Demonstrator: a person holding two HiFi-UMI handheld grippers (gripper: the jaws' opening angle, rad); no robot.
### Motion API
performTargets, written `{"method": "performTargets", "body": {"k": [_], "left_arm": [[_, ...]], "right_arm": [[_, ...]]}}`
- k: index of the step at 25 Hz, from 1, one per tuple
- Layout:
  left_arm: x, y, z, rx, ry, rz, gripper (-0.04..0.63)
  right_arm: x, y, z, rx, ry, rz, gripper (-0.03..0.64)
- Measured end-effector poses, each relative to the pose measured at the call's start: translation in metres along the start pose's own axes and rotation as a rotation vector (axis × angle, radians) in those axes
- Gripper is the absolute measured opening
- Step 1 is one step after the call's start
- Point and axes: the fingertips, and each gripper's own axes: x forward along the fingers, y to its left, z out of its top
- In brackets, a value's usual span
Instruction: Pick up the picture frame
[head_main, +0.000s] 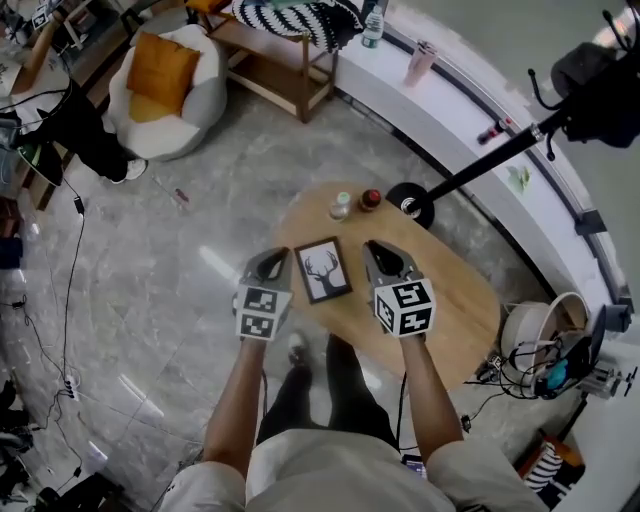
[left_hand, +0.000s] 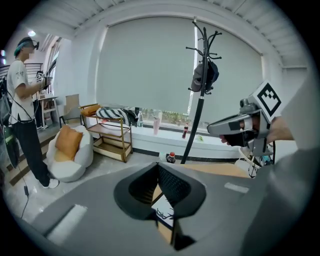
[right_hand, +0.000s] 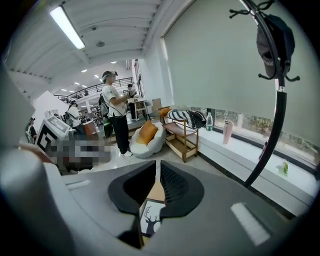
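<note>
A black picture frame with a deer print lies flat on the oval wooden table, near its front left edge. My left gripper hangs just left of the frame, jaws closed together with nothing in them. My right gripper hangs just right of the frame, its jaws a narrow slit apart and empty. In the left gripper view the frame shows below my closed left gripper. In the right gripper view the frame shows through the slit of my right gripper.
Two small jars stand at the table's far end beside a coat stand's round base. A white beanbag chair and a wooden shelf cart stand farther off. People stand in the room's background.
</note>
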Motion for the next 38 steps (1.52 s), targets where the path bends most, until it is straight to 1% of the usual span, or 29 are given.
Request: {"method": "performTargets", "body": {"k": [4, 9, 10, 11, 14, 18, 21, 24, 30, 34, 38], "left_arm": [[0.025, 0.0, -0.024, -0.047, 0.035, 0.004, 0.012], [0.041, 0.011, -0.058, -0.129, 0.062, 0.053, 0.014], [0.044, 0.012, -0.065, -0.14, 0.067, 0.057, 0.029], [0.047, 0.012, -0.072, -0.15, 0.074, 0.055, 0.061], [0.058, 0.009, -0.093, -0.178, 0.092, 0.038, 0.067], [0.077, 0.007, -0.126, -0.188, 0.144, 0.02, 0.067], [0.091, -0.002, -0.153, -0.191, 0.194, -0.004, 0.067], [0.104, -0.003, -0.176, -0.204, 0.225, -0.01, 0.069], [0.126, 0.001, -0.221, -0.261, 0.283, 0.006, 0.084], [0.142, 0.003, -0.24, -0.296, 0.308, -0.007, 0.089], [0.153, 0.0, -0.262, -0.315, 0.344, -0.016, 0.092]], "right_arm": [[0.022, -0.01, -0.027, 0.017, 0.045, 0.006, 0.044], [0.044, -0.016, -0.06, 0.025, 0.108, 0.017, 0.053], [0.048, -0.017, -0.066, 0.028, 0.119, 0.021, 0.056], [0.052, -0.018, -0.073, 0.034, 0.13, 0.024, 0.057], [0.064, -0.022, -0.096, 0.052, 0.167, 0.034, 0.063], [0.085, -0.023, -0.13, 0.066, 0.228, 0.054, 0.071], [0.094, -0.027, -0.156, 0.073, 0.268, 0.056, 0.072], [0.107, -0.031, -0.181, 0.09, 0.299, 0.058, 0.074], [0.131, -0.028, -0.232, 0.114, 0.376, 0.063, 0.079], [0.153, -0.027, -0.255, 0.132, 0.414, 0.07, 0.094], [0.168, -0.033, -0.276, 0.14, 0.451, 0.05, 0.1]]}}
